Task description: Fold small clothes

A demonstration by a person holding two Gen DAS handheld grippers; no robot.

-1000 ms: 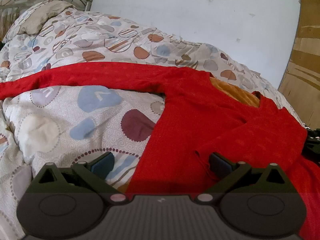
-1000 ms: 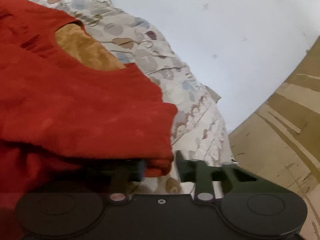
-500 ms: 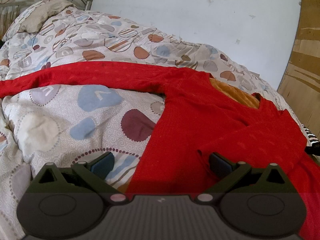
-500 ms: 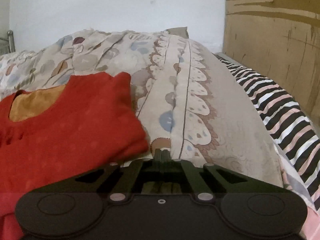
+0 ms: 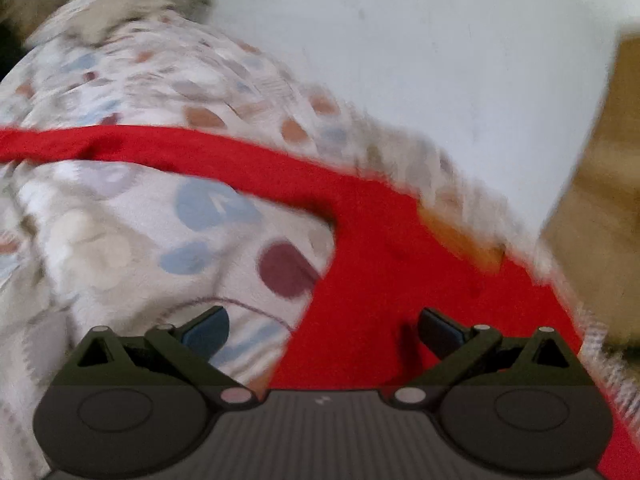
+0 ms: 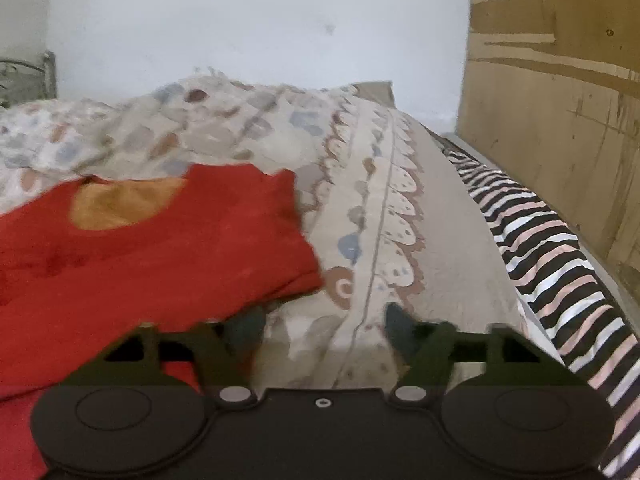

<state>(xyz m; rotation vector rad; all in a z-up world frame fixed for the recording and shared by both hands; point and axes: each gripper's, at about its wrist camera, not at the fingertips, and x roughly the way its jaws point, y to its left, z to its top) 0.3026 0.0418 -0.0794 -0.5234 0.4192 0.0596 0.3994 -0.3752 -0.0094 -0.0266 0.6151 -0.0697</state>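
A red knit sweater [image 5: 384,264] with an orange lining at the neck lies on a patterned quilt [image 5: 120,232]. One long sleeve [image 5: 168,148] stretches left across the quilt. My left gripper [image 5: 320,330] hovers open over the sweater's side edge, with nothing between its pads. In the right wrist view the sweater [image 6: 160,256] lies folded at the left, its other sleeve laid over the body. My right gripper [image 6: 324,330] is just right of the sweater's folded edge; its jaws are opening, with only quilt [image 6: 400,240] between them.
A metal bed frame [image 6: 24,80] and a pillow [image 5: 96,24] are at the far left. A white wall runs behind the bed. A striped sheet [image 6: 552,264] borders the quilt on the right, beside a wooden board [image 6: 560,120].
My right gripper let go of the folded sweater edge, rolled level, drew back to the right and opened. The left view has tilted and gone blurred; its jaws stay wide.
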